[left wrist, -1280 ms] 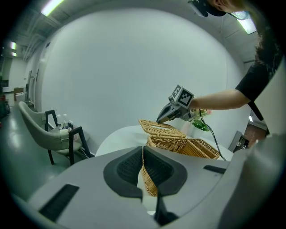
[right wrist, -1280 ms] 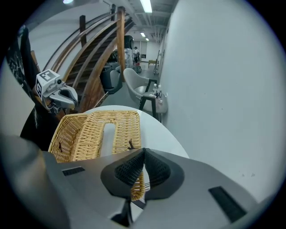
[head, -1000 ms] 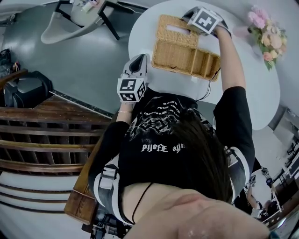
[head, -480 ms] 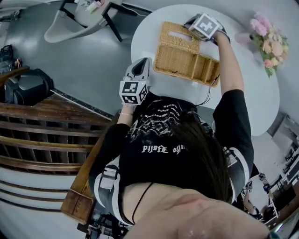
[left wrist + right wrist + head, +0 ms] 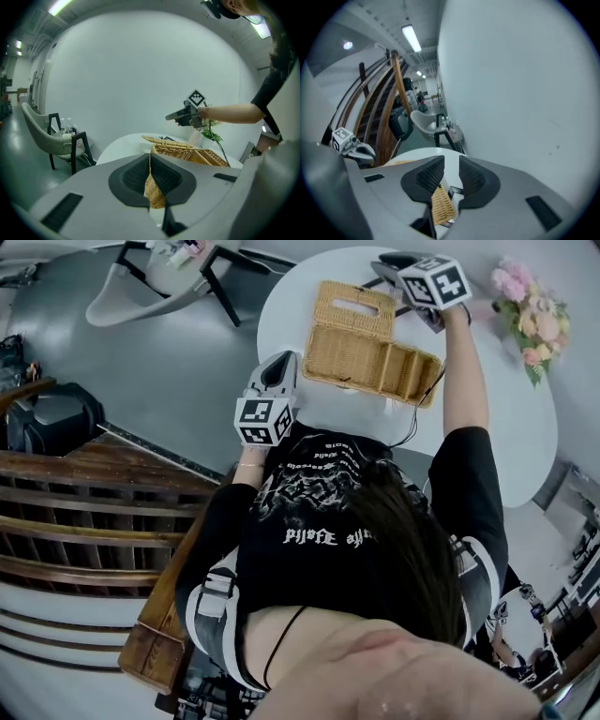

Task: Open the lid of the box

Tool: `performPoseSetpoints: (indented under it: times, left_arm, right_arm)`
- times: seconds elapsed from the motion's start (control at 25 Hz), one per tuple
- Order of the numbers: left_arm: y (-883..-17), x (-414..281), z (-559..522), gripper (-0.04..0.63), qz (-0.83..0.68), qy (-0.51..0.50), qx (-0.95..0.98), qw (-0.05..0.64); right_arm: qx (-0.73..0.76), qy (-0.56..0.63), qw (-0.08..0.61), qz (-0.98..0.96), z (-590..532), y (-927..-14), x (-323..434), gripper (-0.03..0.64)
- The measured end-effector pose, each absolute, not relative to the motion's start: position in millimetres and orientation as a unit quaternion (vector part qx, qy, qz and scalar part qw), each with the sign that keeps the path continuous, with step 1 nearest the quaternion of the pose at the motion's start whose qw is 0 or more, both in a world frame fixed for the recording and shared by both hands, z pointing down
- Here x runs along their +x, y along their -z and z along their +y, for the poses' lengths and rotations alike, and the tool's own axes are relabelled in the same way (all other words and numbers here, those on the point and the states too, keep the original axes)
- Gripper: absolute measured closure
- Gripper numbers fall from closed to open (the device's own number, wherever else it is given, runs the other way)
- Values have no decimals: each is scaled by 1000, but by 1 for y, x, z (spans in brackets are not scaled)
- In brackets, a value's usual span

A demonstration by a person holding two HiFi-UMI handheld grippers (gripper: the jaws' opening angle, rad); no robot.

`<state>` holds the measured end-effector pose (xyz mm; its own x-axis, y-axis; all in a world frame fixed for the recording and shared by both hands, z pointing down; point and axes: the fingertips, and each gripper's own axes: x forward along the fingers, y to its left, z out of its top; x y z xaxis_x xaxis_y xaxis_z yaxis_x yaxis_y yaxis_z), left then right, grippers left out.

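Now, lid (image 5: 354, 302) below right gripper (image 5: 451, 169) (just opened, empty)

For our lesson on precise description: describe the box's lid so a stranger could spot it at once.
Find the white table. On it sits an open wicker box; the lid is the flat woven panel folded back on its far side, the only piece with a slot cut through it.

Your box (image 5: 370, 357) and lid (image 5: 354, 304) are straw-tan weave, and the table (image 5: 511, 432) is white. Your left gripper (image 5: 280, 360) and right gripper (image 5: 386, 264) are grey with black ribbed pads (image 5: 133, 176) and cubes (image 5: 265, 420) in black-and-white squares. The flowers (image 5: 530, 310) are pink, and your tee (image 5: 319, 521) is black with white print.
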<state>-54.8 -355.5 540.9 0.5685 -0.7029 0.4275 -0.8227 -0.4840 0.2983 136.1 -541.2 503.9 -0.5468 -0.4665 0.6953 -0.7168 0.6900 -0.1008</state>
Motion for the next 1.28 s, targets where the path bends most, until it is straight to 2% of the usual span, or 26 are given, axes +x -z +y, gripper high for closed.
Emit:
performPoseSetpoints:
  times: [0.16,0.56,1.28]
  left_arm:
    - [-527,-49,-355,571,-440,-103,861,236]
    - [-507,-43,-338,571,-410,-86,883,211]
    - [-478,-34,-332,571,-397,-39,897,192]
  right_arm:
    - [400,-179,234,-868,-526,-461,148,494]
    - [545,-104,102,-826,-458,-390,167,494]
    - [690,-80,54,-718,-328,-420,146,511]
